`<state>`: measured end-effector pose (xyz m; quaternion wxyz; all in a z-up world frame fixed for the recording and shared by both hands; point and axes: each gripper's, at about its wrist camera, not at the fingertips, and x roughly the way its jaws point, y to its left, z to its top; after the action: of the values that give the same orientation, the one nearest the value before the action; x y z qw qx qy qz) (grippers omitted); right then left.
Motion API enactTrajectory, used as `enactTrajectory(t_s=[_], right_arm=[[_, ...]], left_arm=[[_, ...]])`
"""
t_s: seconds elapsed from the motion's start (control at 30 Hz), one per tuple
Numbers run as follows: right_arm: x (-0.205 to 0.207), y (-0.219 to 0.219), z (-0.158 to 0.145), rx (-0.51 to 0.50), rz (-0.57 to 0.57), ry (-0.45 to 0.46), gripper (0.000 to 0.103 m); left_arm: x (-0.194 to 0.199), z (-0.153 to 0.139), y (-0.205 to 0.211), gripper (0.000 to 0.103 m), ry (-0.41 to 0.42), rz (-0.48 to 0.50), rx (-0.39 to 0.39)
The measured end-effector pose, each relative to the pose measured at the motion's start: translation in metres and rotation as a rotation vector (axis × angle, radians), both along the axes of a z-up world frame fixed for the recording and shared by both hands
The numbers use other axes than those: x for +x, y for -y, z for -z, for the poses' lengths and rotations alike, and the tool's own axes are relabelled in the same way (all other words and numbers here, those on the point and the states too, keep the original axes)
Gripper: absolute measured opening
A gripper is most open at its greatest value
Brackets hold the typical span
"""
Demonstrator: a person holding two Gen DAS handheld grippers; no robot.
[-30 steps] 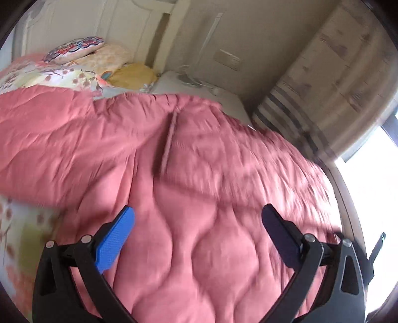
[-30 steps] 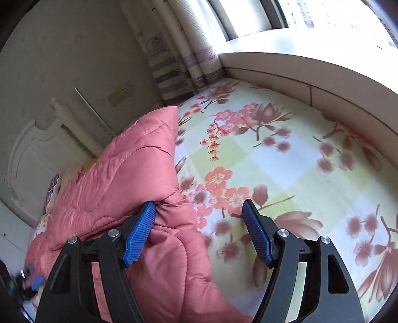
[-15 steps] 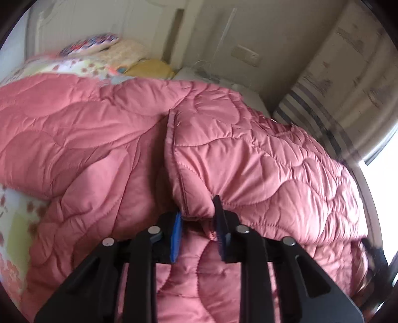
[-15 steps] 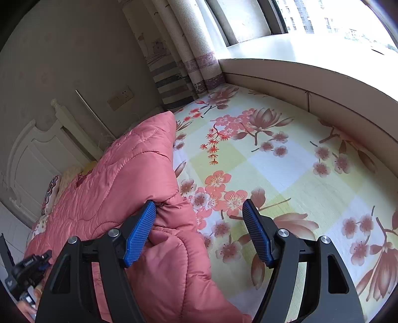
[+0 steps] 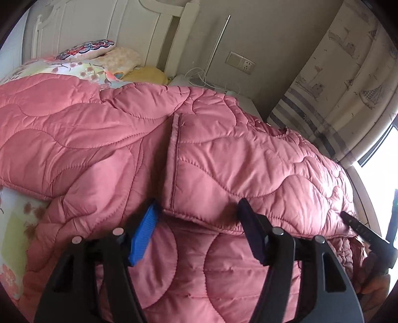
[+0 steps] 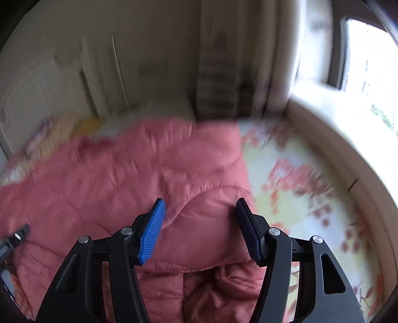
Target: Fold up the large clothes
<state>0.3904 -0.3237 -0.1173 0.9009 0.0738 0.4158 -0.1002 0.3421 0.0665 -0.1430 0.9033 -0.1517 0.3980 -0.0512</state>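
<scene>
A large pink quilted coat [image 5: 223, 159] lies spread over the bed, with one panel folded over onto the rest. Its folded edge runs just in front of my left gripper [image 5: 196, 213], which is open and empty right at that edge. In the blurred right wrist view the same coat [image 6: 174, 174] fills the left and middle. My right gripper [image 6: 200, 211] is open and empty above the coat's near right corner. The right gripper's tip also shows at the far right of the left wrist view [image 5: 358, 226].
A floral bedsheet [image 6: 298, 193] lies bare to the right of the coat. Pillows [image 5: 99, 49] and a white headboard [image 5: 112, 22] are at the far end. A striped curtain [image 5: 335, 82] and a window ledge [image 6: 348, 139] border the bed's right side.
My left gripper closed on the coat's folded edge half a second ago and has now opened and let it go. My right gripper swung left and now points over the coat; its view is blurred.
</scene>
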Motion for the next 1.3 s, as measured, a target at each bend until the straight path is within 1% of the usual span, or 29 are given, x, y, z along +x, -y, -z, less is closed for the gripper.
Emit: enactTrajectory(t_s=[0.03, 0.13, 0.2, 0.27, 0.33, 0.37, 0.4, 0.43, 0.47, 0.5, 0.53, 0.57, 0.6, 0.63, 0.67, 0.7, 0.73, 0.77, 0.8, 0.87, 0.9, 0.97, 1.03, 1.07, 1.13, 1.17, 1.23, 1.27, 1.3], right_arm=[[0.004, -0.001, 0.01, -0.026, 0.0, -0.034, 0.058], [0.002, -0.004, -0.005, -0.054, -0.001, -0.019, 0.058], [0.004, -0.002, -0.025, -0.058, 0.007, 0.038, 0.058], [0.015, 0.001, -0.042, -0.072, 0.018, 0.086, 0.058], [0.038, 0.006, -0.048, -0.07, 0.016, 0.105, 0.059], [0.055, 0.011, -0.041, -0.08, 0.018, 0.079, 0.059], [0.068, 0.015, -0.031, -0.085, 0.031, 0.028, 0.059], [0.082, 0.02, -0.015, -0.088, 0.044, -0.059, 0.059], [0.091, 0.02, -0.004, -0.082, 0.042, -0.106, 0.059], [0.091, 0.022, 0.003, -0.08, 0.041, -0.105, 0.06], [0.087, 0.021, 0.001, -0.089, 0.046, -0.087, 0.06], [0.081, 0.018, -0.003, -0.097, 0.052, -0.082, 0.06], [0.068, 0.012, -0.013, -0.109, 0.062, -0.057, 0.06], [0.053, 0.005, -0.024, -0.105, 0.051, -0.008, 0.06], [0.042, -0.004, -0.03, -0.1, 0.031, 0.034, 0.063], [0.024, -0.019, -0.038, -0.108, -0.011, 0.083, 0.07], [0.016, -0.028, -0.038, -0.122, -0.038, 0.093, 0.074], [0.009, -0.042, -0.032, -0.139, -0.088, 0.083, 0.08], [0.007, -0.049, -0.022, -0.141, -0.12, 0.049, 0.08], [0.013, -0.056, 0.005, -0.151, -0.135, -0.041, 0.081], [0.013, -0.056, 0.01, -0.147, -0.128, -0.046, 0.081], [0.012, -0.052, 0.003, -0.124, -0.101, -0.048, 0.08], [0.003, -0.054, -0.012, -0.107, -0.083, -0.022, 0.08], [-0.007, -0.057, -0.024, -0.09, -0.091, 0.028, 0.082], [-0.02, -0.07, -0.031, -0.084, -0.109, 0.068, 0.087], [-0.024, -0.076, -0.028, -0.093, -0.133, 0.06, 0.087], [-0.021, -0.091, -0.007, -0.163, -0.181, -0.017, 0.087], [-0.022, -0.095, 0.006, -0.186, -0.179, -0.054, 0.087], [-0.025, -0.097, 0.012, -0.182, -0.173, -0.058, 0.087]], left_arm=[[0.0, 0.0, 0.0, 0.067, 0.0, 0.001, 0.0], [0.001, 0.0, 0.003, 0.07, -0.002, 0.01, 0.007], [0.001, 0.0, 0.005, 0.073, -0.002, 0.017, 0.017], [0.001, 0.0, 0.004, 0.074, 0.001, 0.02, 0.006], [0.001, 0.0, 0.003, 0.074, 0.003, 0.02, -0.003], [0.0, 0.0, 0.002, 0.074, 0.004, 0.021, -0.008], [0.0, 0.0, 0.002, 0.075, 0.005, 0.022, -0.013], [0.0, 0.0, 0.001, 0.076, 0.007, 0.025, -0.018], [0.0, 0.001, 0.001, 0.077, 0.007, 0.028, -0.02], [0.0, 0.001, 0.001, 0.077, 0.008, 0.029, -0.02], [0.001, 0.0, 0.002, 0.078, 0.008, 0.031, -0.02], [0.001, 0.001, 0.003, 0.08, 0.007, 0.036, -0.02], [0.001, 0.0, 0.004, 0.081, 0.007, 0.039, -0.017], [0.001, 0.0, 0.005, 0.082, 0.006, 0.041, -0.013], [0.001, 0.0, 0.006, 0.084, 0.006, 0.045, -0.008], [0.002, 0.0, 0.007, 0.085, 0.006, 0.048, -0.006], [0.002, 0.0, 0.008, 0.086, 0.006, 0.051, -0.007], [0.002, 0.0, 0.008, 0.086, 0.008, 0.052, -0.01], [0.002, 0.0, 0.008, 0.087, 0.009, 0.052, -0.013], [0.001, 0.0, 0.006, 0.088, 0.013, 0.054, -0.026], [0.001, 0.0, 0.005, 0.088, 0.015, 0.054, -0.031], [0.0, -0.001, 0.002, 0.089, 0.026, 0.053, -0.057], [-0.004, -0.004, -0.007, 0.088, 0.052, 0.028, -0.097], [-0.008, -0.008, -0.016, 0.088, 0.073, -0.002, -0.127], [-0.015, -0.018, -0.039, 0.089, 0.101, -0.061, -0.188], [-0.022, -0.023, -0.062, 0.089, 0.113, -0.123, -0.244], [-0.035, -0.027, -0.098, 0.088, 0.121, -0.22, -0.315], [-0.045, -0.028, -0.128, 0.088, 0.131, -0.299, -0.35], [-0.054, -0.027, -0.151, 0.088, 0.138, -0.36, -0.366]])
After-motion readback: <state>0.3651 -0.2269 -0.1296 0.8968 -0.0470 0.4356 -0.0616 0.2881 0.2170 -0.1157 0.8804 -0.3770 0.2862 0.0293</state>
